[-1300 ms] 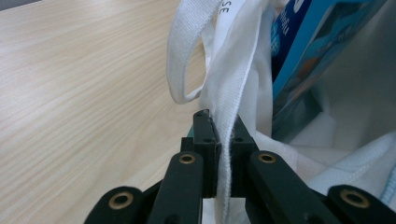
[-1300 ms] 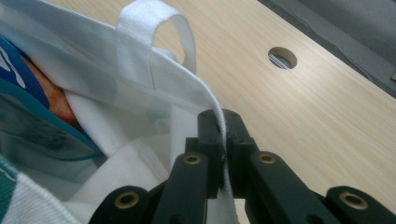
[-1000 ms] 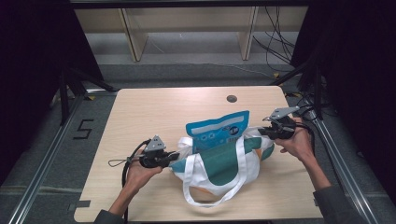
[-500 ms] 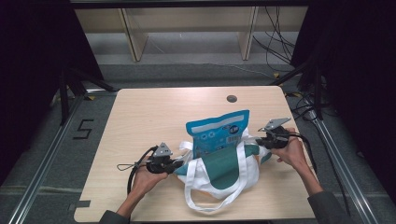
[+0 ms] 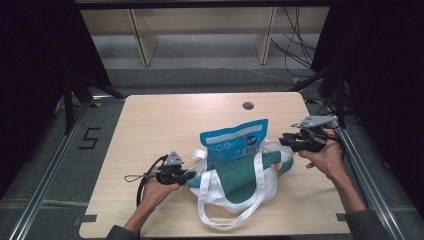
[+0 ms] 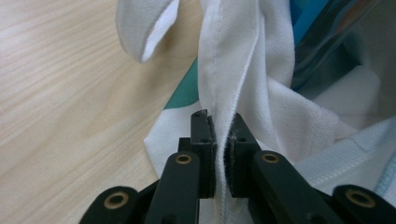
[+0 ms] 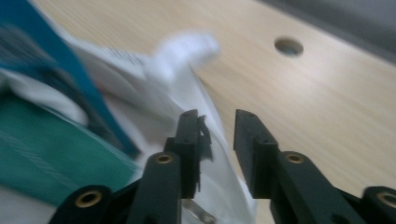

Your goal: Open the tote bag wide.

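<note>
My left claw sits at about eight o'clock on the worktop, and its jaws are clamped on a white hem of the tote bag; in the left gripper view the seam runs up between the two pads, pinched tight, with a loose white strap end curling at eleven o'clock. The bag lies near the middle of the worktop, a little toward six o'clock, white with a green panel, one long white handle looping out toward my edge. A blue snack pouch stands out of its mouth, pointing to twelve o'clock. My right claw is at about three o'clock, just beside the bag's right edge; its jaws have just been opening and stand apart, and in the right gripper view the white cloth lies against the left jaw while the gap between the pads holds nothing pinched. A round hole in the worktop lies at twelve o'clock, well apart from the bag
</note>
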Demonstrator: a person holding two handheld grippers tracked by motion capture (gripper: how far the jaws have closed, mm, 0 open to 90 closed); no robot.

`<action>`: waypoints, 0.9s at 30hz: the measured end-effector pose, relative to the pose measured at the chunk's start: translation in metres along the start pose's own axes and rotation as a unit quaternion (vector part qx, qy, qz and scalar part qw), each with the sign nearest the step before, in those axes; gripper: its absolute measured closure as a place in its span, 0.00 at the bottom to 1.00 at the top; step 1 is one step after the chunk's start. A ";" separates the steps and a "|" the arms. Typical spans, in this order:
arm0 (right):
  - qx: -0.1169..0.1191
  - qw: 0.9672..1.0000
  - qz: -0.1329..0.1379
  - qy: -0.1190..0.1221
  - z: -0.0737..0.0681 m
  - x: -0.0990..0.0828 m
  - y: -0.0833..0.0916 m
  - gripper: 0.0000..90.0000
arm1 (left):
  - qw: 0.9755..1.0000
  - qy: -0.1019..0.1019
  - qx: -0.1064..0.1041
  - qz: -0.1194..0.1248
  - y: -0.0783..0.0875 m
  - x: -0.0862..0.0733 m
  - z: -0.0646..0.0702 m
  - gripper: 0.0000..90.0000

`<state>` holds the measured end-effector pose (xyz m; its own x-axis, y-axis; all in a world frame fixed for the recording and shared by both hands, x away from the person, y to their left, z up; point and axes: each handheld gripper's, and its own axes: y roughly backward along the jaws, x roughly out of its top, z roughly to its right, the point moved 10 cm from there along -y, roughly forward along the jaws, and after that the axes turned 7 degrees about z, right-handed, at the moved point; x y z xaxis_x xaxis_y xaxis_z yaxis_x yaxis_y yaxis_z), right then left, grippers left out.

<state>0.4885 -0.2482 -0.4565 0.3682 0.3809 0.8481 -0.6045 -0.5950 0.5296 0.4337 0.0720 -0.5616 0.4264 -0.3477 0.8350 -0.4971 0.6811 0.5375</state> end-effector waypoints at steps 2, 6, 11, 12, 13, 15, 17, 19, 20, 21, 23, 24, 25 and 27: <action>0.018 1.000 0.018 -0.004 -0.014 0.013 0.013 0.73 | 1.000 0.006 0.004 -0.001 0.001 0.000 0.001 0.93; 0.074 0.997 0.018 0.012 -0.050 0.020 0.020 0.71 | 1.000 0.005 0.007 0.008 0.004 0.007 0.002 0.92; 0.115 0.993 0.011 0.014 -0.079 0.020 0.007 0.62 | 1.000 -0.005 0.007 0.017 0.007 0.014 0.003 0.91; 0.115 0.993 0.011 0.014 -0.079 0.020 0.007 0.62 | 1.000 -0.001 0.008 0.020 0.006 0.015 0.004 0.91; 0.109 0.994 0.006 0.005 -0.079 0.020 0.004 0.56 | 1.000 0.002 0.008 0.022 0.006 0.016 0.005 0.91; 0.122 0.993 -0.008 0.004 -0.079 0.021 -0.001 0.46 | 1.000 -0.008 0.006 0.020 0.007 0.017 0.003 0.91; 0.134 0.991 -0.018 0.008 -0.080 0.020 -0.003 0.42 | 1.000 -0.005 0.008 0.022 0.007 0.018 0.003 0.90; 0.160 0.986 -0.040 0.009 -0.090 0.014 -0.009 0.37 | 1.000 -0.007 0.007 0.022 0.007 0.020 0.004 0.89; 0.160 0.986 -0.040 0.009 -0.090 0.014 -0.009 0.37 | 0.999 -0.003 0.009 0.030 0.006 0.022 0.004 0.89; 0.160 0.986 -0.039 0.017 -0.092 0.012 -0.012 0.38 | 0.999 -0.002 0.010 0.033 0.005 0.023 0.004 0.89; 0.151 0.987 -0.046 0.025 -0.092 0.008 -0.016 0.46 | 1.000 -0.009 0.006 0.026 0.006 0.022 0.004 0.89; 0.148 0.987 -0.054 0.023 -0.091 0.006 -0.017 0.54 | 1.000 -0.001 0.007 0.025 0.006 0.022 0.005 0.89; 0.151 0.987 -0.048 0.024 -0.093 0.005 -0.015 0.81 | 1.000 -0.005 0.008 0.024 0.005 0.022 0.004 0.89; 0.148 0.987 -0.048 0.038 -0.092 0.004 -0.016 0.89 | 0.999 -0.007 0.008 0.032 0.004 0.024 0.003 0.89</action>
<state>0.4350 -0.1721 -0.4630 0.3527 0.4901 0.7971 -0.3322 -0.7308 0.5963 0.4402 0.0646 -0.5387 0.3831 -0.3136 0.8689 -0.5346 0.6918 0.4854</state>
